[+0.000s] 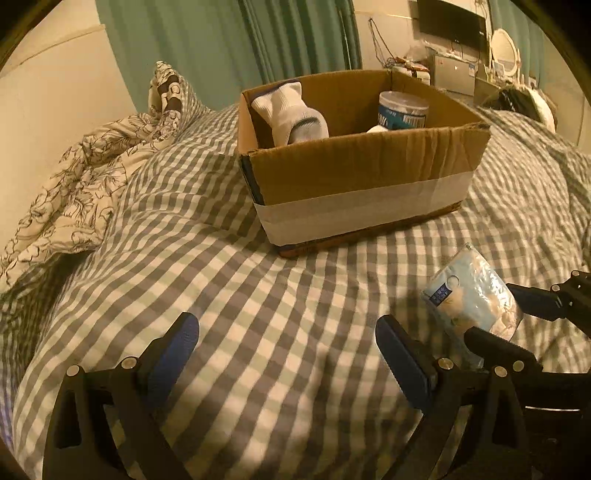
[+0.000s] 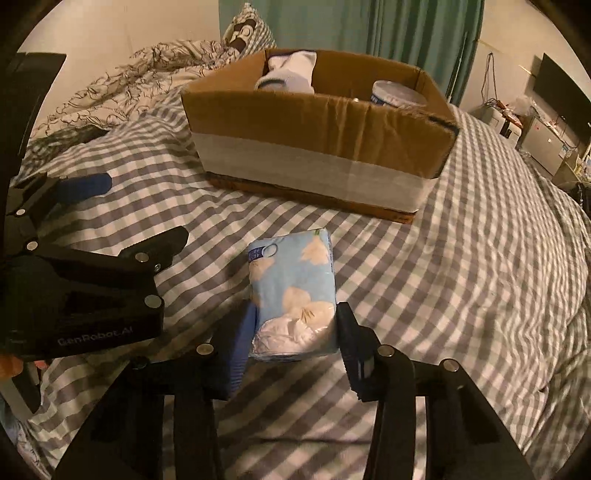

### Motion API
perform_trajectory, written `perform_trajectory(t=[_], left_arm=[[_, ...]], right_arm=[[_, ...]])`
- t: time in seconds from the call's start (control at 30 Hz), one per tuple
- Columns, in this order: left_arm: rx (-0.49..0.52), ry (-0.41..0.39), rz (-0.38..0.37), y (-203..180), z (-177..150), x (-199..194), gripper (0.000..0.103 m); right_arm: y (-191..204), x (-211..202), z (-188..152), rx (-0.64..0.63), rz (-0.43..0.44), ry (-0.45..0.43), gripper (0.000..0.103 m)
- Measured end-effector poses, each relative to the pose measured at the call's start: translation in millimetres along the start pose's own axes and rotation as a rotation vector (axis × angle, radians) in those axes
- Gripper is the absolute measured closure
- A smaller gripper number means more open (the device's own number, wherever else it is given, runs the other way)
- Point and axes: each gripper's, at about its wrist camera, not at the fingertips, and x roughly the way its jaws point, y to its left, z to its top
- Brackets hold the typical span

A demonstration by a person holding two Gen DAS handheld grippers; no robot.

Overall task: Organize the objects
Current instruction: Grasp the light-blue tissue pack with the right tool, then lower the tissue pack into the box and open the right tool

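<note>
A cardboard box with a white tape band stands on the checked bed. In it are rolled white socks and a round plastic tub. My right gripper is shut on a light-blue flowered tissue pack, just in front of the box, low over the cover. My left gripper is open and empty over the bed, left of the pack; it also shows at the left of the right wrist view.
The grey-and-white checked bed cover lies all around. A crumpled flowered duvet and a pillow lie at the far left. Green curtains, a TV and cluttered furniture stand behind.
</note>
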Motion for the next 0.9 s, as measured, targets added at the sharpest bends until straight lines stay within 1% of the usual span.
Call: perform_trajectory(t=[0.17, 0.3, 0.5, 0.63, 0.7, 0.83, 0.9], left_arm=[[0.004, -0.011, -0.02, -5, -6, -18, 0.004], [-0.014, -0.024, -0.045, -4, -9, -34, 0.004], [-0.028, -0.088, -0.059, -2, 0, -66, 0.004], [-0.036, -0.145, -0.07, 2, 17, -88, 0.004], [-0.044, -0.172, -0.087, 5, 30, -97, 0.004], [-0.074, -0.219, -0.122, 14, 58, -111, 0.004], [-0.086, -0.243, -0.127, 17, 73, -115, 0.004]], right_arm=[[5, -24, -3, -0.001, -0.017, -0.036, 0.06], [3, -50, -8, 0.01, -0.038, -0.071, 0.06], [1, -88, -7, 0.013, -0.07, -0.136, 0.06], [-2, -120, 3, 0.014, -0.083, -0.202, 0.06], [-4, -133, 12, 0.013, -0.089, -0.236, 0.06], [-10, -156, 35, -0.002, -0.11, -0.303, 0.06], [-12, -163, 49, -0.013, -0.117, -0.329, 0.06]])
